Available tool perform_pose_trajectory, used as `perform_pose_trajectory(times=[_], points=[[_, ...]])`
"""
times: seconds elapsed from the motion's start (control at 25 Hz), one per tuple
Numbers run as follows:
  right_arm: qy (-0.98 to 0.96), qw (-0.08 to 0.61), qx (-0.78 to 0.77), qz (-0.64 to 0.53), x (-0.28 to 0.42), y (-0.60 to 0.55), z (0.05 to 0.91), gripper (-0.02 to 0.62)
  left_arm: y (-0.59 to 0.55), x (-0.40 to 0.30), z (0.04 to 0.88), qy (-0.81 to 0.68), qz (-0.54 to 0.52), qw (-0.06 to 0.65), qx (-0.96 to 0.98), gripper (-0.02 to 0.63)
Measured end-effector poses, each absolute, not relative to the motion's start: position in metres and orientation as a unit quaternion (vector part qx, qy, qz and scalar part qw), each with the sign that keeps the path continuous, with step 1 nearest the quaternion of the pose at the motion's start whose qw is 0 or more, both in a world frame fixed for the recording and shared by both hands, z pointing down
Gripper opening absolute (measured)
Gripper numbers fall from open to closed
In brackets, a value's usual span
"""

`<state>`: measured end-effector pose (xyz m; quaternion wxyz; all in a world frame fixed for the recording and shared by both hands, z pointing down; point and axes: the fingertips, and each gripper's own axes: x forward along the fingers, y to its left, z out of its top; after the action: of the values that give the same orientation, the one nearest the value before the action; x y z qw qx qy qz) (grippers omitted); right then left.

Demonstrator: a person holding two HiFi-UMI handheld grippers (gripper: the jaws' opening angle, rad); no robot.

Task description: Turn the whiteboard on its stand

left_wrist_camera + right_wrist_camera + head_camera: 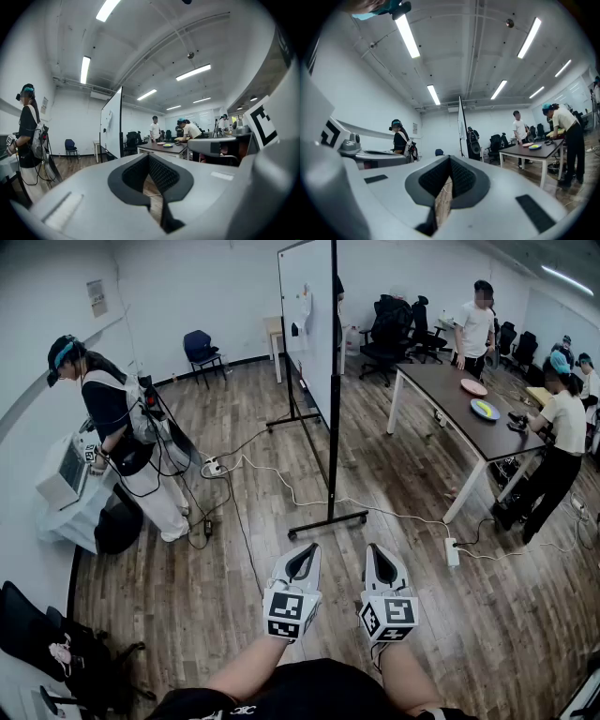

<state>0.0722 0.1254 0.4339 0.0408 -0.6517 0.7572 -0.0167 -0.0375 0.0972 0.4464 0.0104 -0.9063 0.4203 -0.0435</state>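
Observation:
The whiteboard (306,324) stands on its black wheeled stand (330,517) in the middle of the room, seen almost edge-on from the head view. It is well ahead of both grippers and neither touches it. My left gripper (309,547) and right gripper (373,547) are held side by side low in front of me, pointing toward the stand's base. Both are shut with nothing between the jaws. The left gripper view shows the whiteboard (112,123) far off beyond the left gripper (149,155). In the right gripper view the whiteboard (461,127) is a thin edge past the right gripper (450,158).
White and black cables (281,486) and power strips (451,552) lie on the wood floor around the stand. A person (127,432) stands at the left beside a white cart (66,488). A dark table (448,390) with plates and people stands at the right. Office chairs (389,329) line the back.

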Motion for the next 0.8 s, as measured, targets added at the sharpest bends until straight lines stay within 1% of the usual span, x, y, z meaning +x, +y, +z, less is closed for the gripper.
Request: perform_pose_trajectory(times=[0.28, 0.56, 0.8], points=[[0.761, 0.042, -0.647, -0.015, 0.066, 0.123, 0.434, 0.006, 0.093, -0.041, 0.448, 0.422, -0.04, 0.008, -0.906, 0.009], [0.752, 0.059, -0.656, -0.029, 0.06, 0.119, 0.437, 0.008, 0.089, -0.05, 0.452, 0.415, -0.04, 0.003, -0.909, 0.009], [0.751, 0.052, -0.657, -0.028, 0.037, 0.113, 0.438, 0.008, 0.084, -0.069, 0.452, 0.408, -0.034, 0.002, -0.912, 0.009]])
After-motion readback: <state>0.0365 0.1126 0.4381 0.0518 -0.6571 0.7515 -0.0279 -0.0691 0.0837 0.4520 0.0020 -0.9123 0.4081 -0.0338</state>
